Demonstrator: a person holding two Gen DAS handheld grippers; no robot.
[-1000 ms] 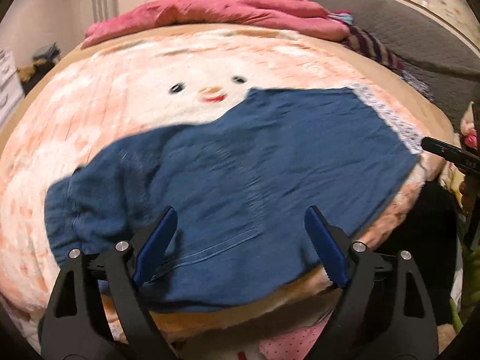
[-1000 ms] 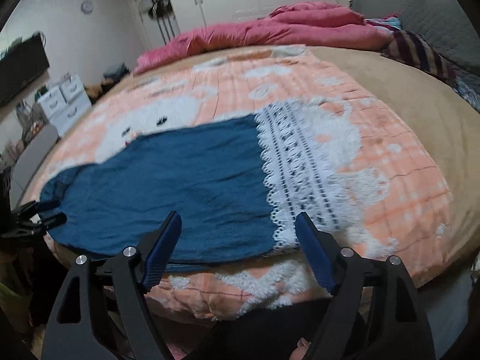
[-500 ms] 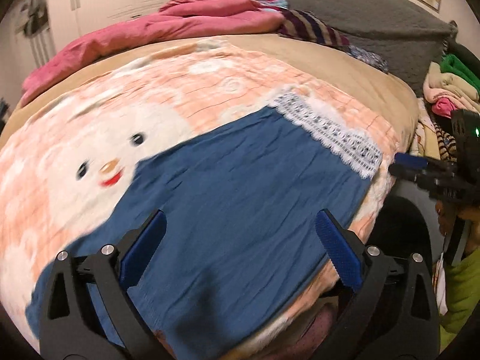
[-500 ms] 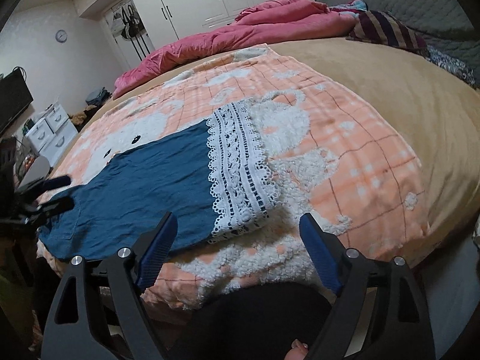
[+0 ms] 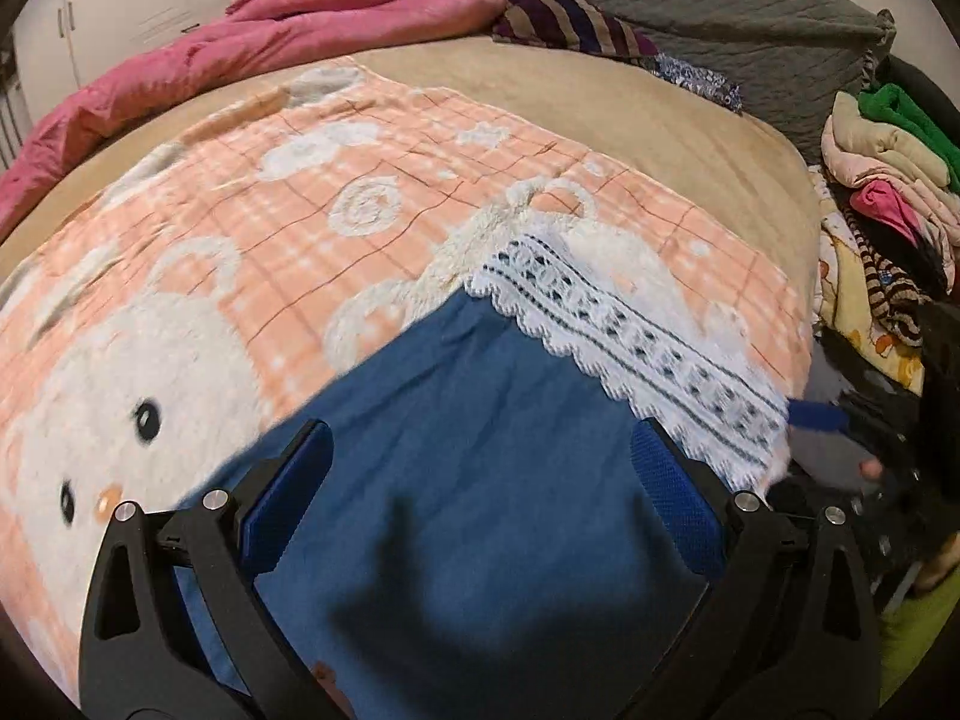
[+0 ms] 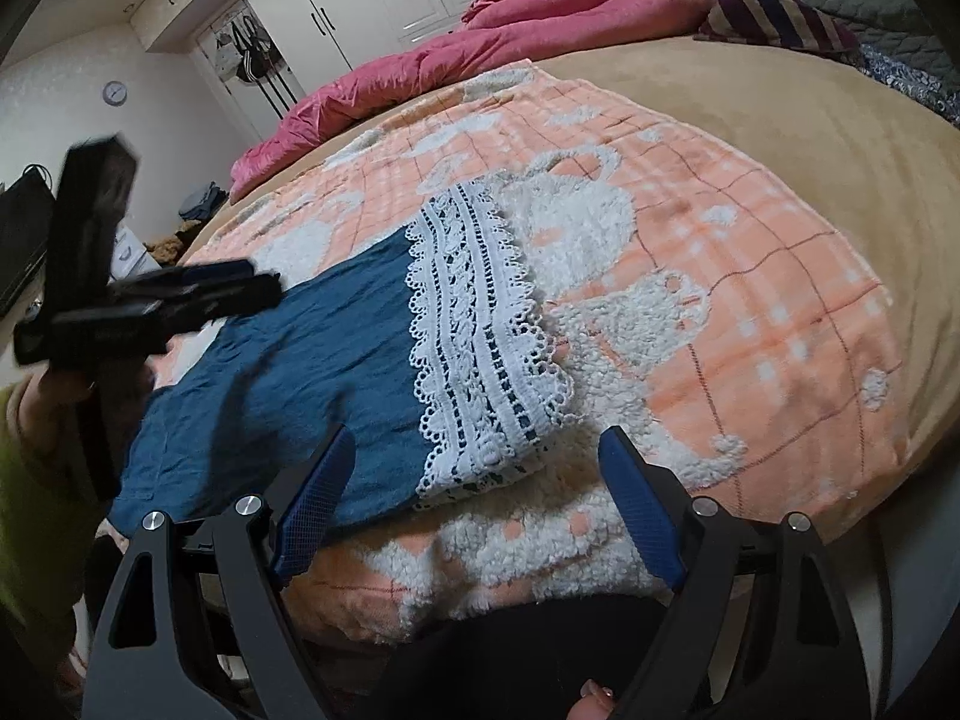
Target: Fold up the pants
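Peach and white fleece, checked and printed with a cartoon face, is seen on the big blanket (image 6: 750,276) that covers most of the tan bed (image 6: 810,120). A puffy pink quilt (image 6: 480,54) is bunched at the far edge, toward 12 o'clock in the right wrist view.

The blue pants with a white lace hem (image 6: 312,372) are laid flat on the blanket, near the close edge of the bed. In the right wrist view their long side is stretched from 9 o'clock to 3 o'clock, and the lace hem (image 6: 486,336) is found at the 3 o'clock end.

The right gripper (image 6: 474,504) is held just in front of the lace end, so the hem lies at 12 o'clock from its jaws. The jaws are spread wide and nothing is pinched.

The left gripper (image 5: 480,498) is held over the blue cloth, with the hem at 1 o'clock. Its jaws are spread wide too, and nothing is held.

The hem end looks nearer to the right gripper, so it would likely be picked up there first.
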